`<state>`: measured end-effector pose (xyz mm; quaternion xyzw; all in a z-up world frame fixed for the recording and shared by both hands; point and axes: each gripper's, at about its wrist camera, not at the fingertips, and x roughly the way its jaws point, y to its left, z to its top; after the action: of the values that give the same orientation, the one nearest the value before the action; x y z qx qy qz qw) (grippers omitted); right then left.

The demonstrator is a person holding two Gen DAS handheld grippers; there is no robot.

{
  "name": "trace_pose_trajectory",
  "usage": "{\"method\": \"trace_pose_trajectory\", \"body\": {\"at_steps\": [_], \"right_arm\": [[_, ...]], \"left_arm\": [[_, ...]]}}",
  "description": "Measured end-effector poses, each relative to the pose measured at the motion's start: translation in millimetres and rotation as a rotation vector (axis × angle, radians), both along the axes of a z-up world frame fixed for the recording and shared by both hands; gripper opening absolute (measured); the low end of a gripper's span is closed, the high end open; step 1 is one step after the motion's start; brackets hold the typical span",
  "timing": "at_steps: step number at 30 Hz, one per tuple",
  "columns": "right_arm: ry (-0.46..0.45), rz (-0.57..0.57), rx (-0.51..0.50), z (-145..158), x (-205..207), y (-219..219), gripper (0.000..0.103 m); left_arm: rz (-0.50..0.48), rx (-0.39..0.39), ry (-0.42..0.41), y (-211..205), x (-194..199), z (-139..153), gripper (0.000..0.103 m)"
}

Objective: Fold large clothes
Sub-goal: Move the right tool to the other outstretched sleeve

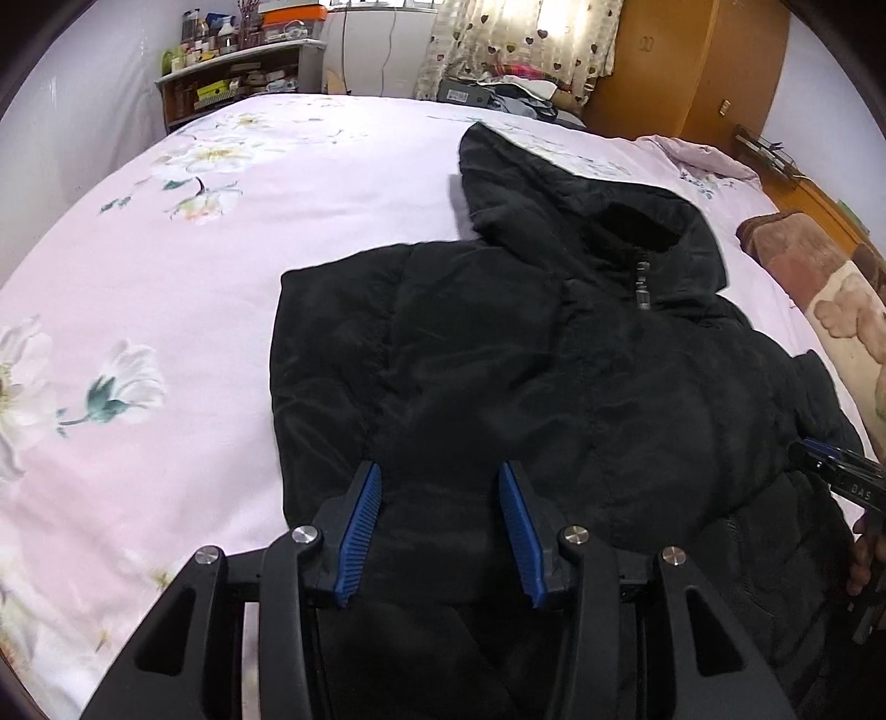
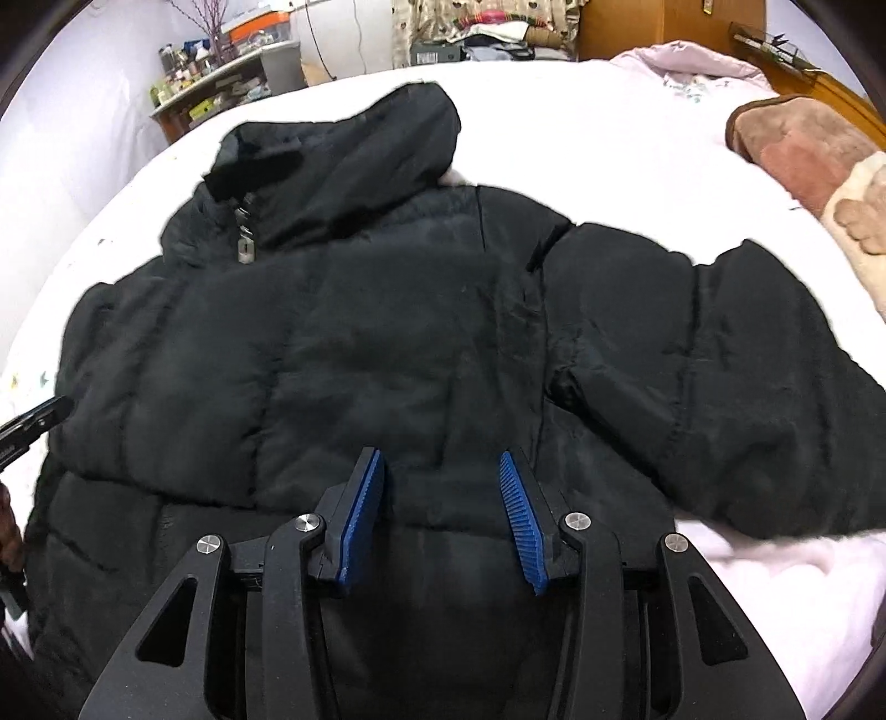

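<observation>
down low, the left gripper (image 1: pixel 440 471) hangs over the near left part of the black jacket (image 1: pixel 498 360), its blue pads (image 1: pixel 362 531) spread apart with only jacket cloth showing behind the gap; nothing is pinched. the right gripper (image 2: pixel 443 459) is likewise released, pads (image 2: pixel 520 520) apart, above the jacket's (image 2: pixel 360 343) near middle. whether either set of tips touches the cloth, i cannot tell.

the jacket lies front up on the bed (image 1: pixel 166 277), hood (image 1: pixel 554 188) toward the far side, zipper pull (image 2: pixel 245 243) at the collar. its left sleeve looks folded in along the body, giving a straight left edge. its right sleeve (image 2: pixel 720 354) stretches out to the right across the cover.

in the left view the right gripper's tip (image 1: pixel 830 465) peeks in at the right edge with fingers of a hand (image 1: pixel 864 559) below it; in the right view the left gripper (image 2: pixel 33 423) shows at the left edge.

farther out, a brown plush blanket (image 2: pixel 803 155) sits at the far right, a cluttered shelf (image 1: pixel 232 77) stands beyond the bed at far left, a heart-print curtain (image 1: pixel 526 39) hangs behind, and a wooden wardrobe (image 1: pixel 692 66) fills the far right.
</observation>
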<state>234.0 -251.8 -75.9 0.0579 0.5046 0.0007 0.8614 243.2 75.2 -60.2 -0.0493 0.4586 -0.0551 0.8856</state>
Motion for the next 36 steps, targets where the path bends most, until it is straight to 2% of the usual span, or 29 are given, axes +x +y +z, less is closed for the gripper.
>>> {"method": "trace_pose_trajectory", "body": {"at_steps": [8,19,28,32,36], "right_arm": [[-0.102,-0.037,0.030,57.0,-77.8,-3.6,0.044],[-0.172,-0.091,0.038,100.8,-181.7,-2.8,0.044],[-0.193,-0.162,0.037,112.2,-228.4,-16.0,0.044],[-0.219,-0.205,0.062,114.6,-235.5,-31.8,0.046],[-0.255,-0.221,0.055,117.3,-237.6,-44.7,0.046]], "left_arm": [[-0.061,-0.017,-0.098,-22.9,-80.8,55.4,0.046],[-0.099,-0.043,-0.133,-51.7,-166.8,91.7,0.046],[-0.125,-0.050,-0.168,-65.1,-192.9,107.6,0.046],[-0.097,-0.079,-0.192,-65.7,-194.2,110.0,0.046],[-0.073,-0.030,-0.204,-71.3,-191.7,107.3,0.046]]}}
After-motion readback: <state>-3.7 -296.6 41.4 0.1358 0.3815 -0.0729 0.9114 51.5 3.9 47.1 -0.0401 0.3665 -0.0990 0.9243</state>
